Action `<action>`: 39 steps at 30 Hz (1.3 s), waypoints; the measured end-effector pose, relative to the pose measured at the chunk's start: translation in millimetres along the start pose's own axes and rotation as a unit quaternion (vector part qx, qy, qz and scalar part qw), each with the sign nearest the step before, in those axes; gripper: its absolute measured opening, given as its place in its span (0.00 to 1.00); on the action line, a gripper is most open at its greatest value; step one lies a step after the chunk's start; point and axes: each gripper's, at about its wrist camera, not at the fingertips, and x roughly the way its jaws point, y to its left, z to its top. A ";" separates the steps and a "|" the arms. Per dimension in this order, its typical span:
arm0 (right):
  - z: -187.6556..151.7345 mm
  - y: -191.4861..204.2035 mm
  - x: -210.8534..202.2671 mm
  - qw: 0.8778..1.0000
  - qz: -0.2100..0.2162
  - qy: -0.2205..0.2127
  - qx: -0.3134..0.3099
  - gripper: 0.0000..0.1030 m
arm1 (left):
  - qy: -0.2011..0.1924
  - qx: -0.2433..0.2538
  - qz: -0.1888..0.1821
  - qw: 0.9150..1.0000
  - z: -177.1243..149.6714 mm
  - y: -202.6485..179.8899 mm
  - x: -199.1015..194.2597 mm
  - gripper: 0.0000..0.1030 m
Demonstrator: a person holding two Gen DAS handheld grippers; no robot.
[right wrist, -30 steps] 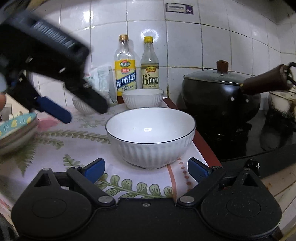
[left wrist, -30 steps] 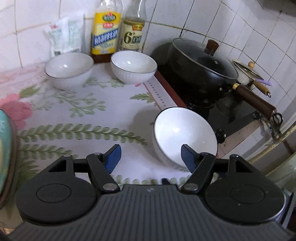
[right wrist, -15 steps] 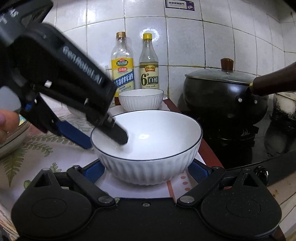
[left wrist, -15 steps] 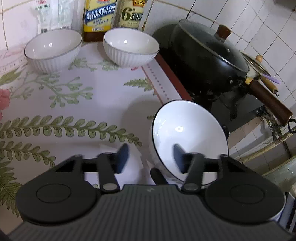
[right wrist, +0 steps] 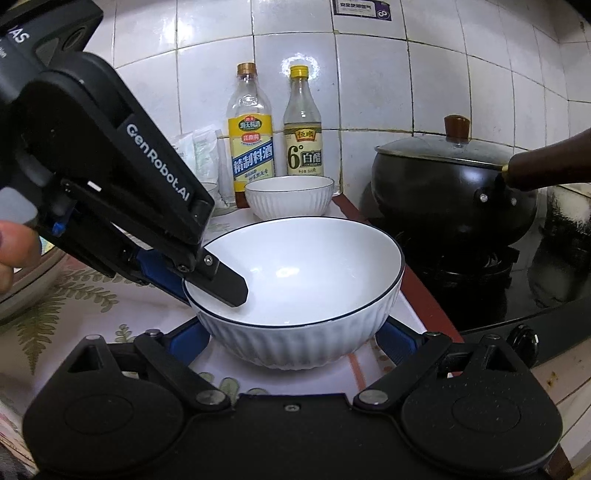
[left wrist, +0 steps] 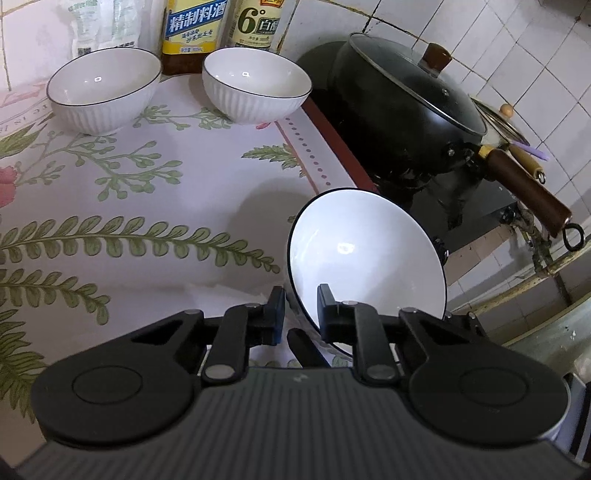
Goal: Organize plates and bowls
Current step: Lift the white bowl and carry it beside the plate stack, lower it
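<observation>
A white ribbed bowl with a dark rim [left wrist: 365,258] [right wrist: 299,295] sits at the front right of the floral cloth, by the stove. My left gripper [left wrist: 301,314] is shut on its near-left rim, one finger [right wrist: 221,282] inside and one outside. My right gripper [right wrist: 295,343] is open, its blue pads on either side of the bowl's base, apart from it. Two more white bowls stand at the back: one on the left [left wrist: 103,88], one on the right [left wrist: 256,85] [right wrist: 290,195].
Two bottles [right wrist: 253,147] [right wrist: 303,144] and packets [left wrist: 107,26] stand against the tiled wall. A black lidded pot [left wrist: 410,107] [right wrist: 454,188] with a brown handle [left wrist: 524,192] sits on the stove to the right. A plate edge [right wrist: 26,291] shows far left.
My left gripper has come down and forward onto the near bowl and shut on its rim. My right gripper has moved closer, so its pads now flank the bowl.
</observation>
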 end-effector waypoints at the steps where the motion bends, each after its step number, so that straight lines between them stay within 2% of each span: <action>1: 0.8 2.7 -0.8 1.000 0.002 0.003 0.000 0.96 | 0.001 0.001 0.002 1.000 -0.8 1.3 -2.6 0.16; 6: 5.8 20.1 -6.5 1.000 0.016 0.003 -0.004 0.96 | -0.004 -0.004 0.015 1.000 -5.6 12.5 -23.1 0.16; 15: 22.6 66.6 -12.4 0.998 0.061 -0.012 -0.031 0.96 | -0.035 0.004 0.063 0.997 -15.0 38.7 -72.8 0.16; 22: 36.7 103.8 -7.1 0.992 0.103 -0.015 -0.067 0.96 | -0.047 -0.039 0.089 0.994 -15.2 73.1 -100.9 0.16; 29: 44.7 120.2 23.6 0.987 0.130 -0.002 -0.097 0.96 | -0.045 -0.054 0.112 0.991 -4.4 95.7 -90.9 0.16; 35: 38.4 123.5 41.8 0.984 0.147 0.014 -0.097 0.96 | -0.018 -0.039 0.119 0.992 3.0 108.0 -78.7 0.17; 39: 34.9 129.7 50.5 0.983 0.155 0.028 -0.096 0.96 | -0.002 -0.027 0.137 0.990 3.4 112.4 -72.4 0.17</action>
